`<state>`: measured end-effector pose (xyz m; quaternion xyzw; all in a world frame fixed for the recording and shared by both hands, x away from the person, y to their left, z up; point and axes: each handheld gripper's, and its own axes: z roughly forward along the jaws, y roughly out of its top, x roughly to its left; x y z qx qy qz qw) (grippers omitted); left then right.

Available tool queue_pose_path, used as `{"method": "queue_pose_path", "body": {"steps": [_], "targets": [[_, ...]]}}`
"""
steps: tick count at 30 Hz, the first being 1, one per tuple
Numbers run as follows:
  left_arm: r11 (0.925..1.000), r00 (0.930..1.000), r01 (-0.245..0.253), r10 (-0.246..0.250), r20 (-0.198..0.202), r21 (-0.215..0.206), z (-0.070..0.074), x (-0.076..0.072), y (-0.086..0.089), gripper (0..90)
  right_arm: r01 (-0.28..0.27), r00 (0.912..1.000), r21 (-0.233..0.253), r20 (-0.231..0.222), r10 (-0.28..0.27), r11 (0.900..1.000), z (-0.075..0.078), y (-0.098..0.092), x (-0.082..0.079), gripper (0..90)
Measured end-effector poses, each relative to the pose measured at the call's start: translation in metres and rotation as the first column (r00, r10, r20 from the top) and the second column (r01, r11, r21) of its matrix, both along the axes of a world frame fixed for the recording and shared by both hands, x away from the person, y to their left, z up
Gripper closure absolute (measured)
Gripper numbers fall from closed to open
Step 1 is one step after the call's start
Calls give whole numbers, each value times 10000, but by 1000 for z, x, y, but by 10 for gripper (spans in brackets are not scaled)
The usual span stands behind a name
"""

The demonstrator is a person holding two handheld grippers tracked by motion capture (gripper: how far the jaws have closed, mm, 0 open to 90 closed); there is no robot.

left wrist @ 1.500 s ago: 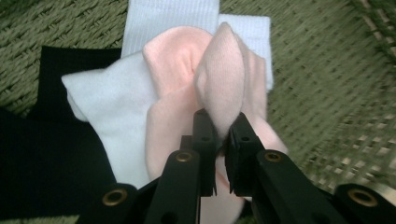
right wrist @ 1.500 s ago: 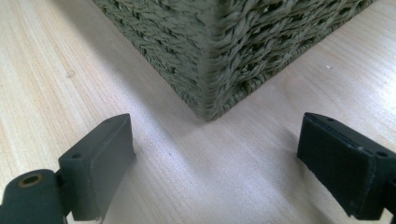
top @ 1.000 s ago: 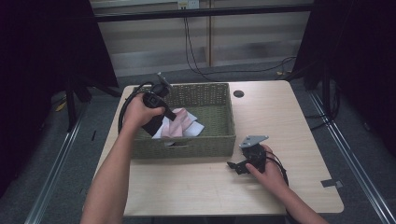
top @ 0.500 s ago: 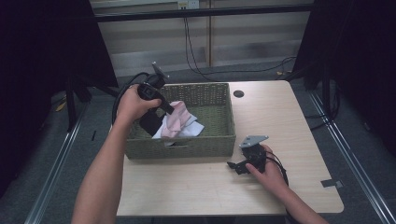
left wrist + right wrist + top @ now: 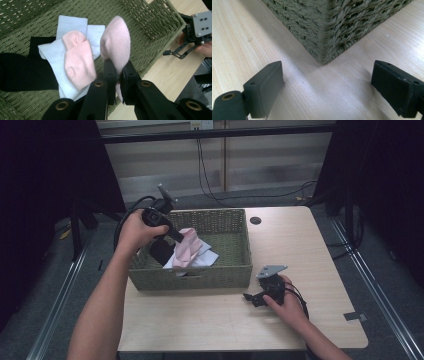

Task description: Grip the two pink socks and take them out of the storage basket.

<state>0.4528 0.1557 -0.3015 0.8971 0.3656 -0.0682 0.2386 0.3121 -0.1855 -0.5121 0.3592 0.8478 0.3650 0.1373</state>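
Pink sock (image 5: 116, 43): I had it pinched near one end and lifted clear of the pile, hanging over the basket interior; in my judgement this was the pick-up step of taking socks out.
Left gripper (image 5: 117, 75): its jaws were pressed together on the pink sock, held tilted above the basket's left part in the high view (image 5: 170, 232), so the sock could hang free of the others.
Second pink sock (image 5: 77, 65): it lay folded on top of the white socks, apart from the lifted one.
White socks (image 5: 71, 27): they lay flat beneath the second pink sock on the basket floor.
Black sock (image 5: 22, 72): it lay beside the white socks, partly under them.
Basket (image 5: 200, 275): green and woven, it stood on the table and held the remaining socks.
Right gripper (image 5: 255, 297): I rested it on the table just beside the basket's near right corner, jaws spread wide and empty, likely kept ready to receive the sock.
Table (image 5: 310, 250): its bare wood lay to the right of the basket, a probable place to set socks.
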Motion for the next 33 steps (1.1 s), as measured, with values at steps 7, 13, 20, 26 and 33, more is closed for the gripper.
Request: {"method": "queue_pose_path", "body": {"steps": [7,13,20,26,33], "targets": [[9993,9993,374,-374,-7,-25,7,-11,-4,841,1,10000,0,1,-1,10000,0,0,0,101],[9979,9979,643,-643,60,-114,14,-20,-8,841,3,10000,-29,-9,-3,10000,0,0,0,101],[9937,9936,1114,-1112,181,-84,21,-35,-15,841,2,10000,-4,1,-2,10000,0,0,0,101],[9901,9897,1390,-1382,372,-193,23,-47,-19,841,-1,10000,-3,2,1,10000,0,0,0,101],[9838,9827,1774,-1757,592,-254,27,-61,-22,841,0,10000,-30,-7,0,10000,0,0,0,101]]}}
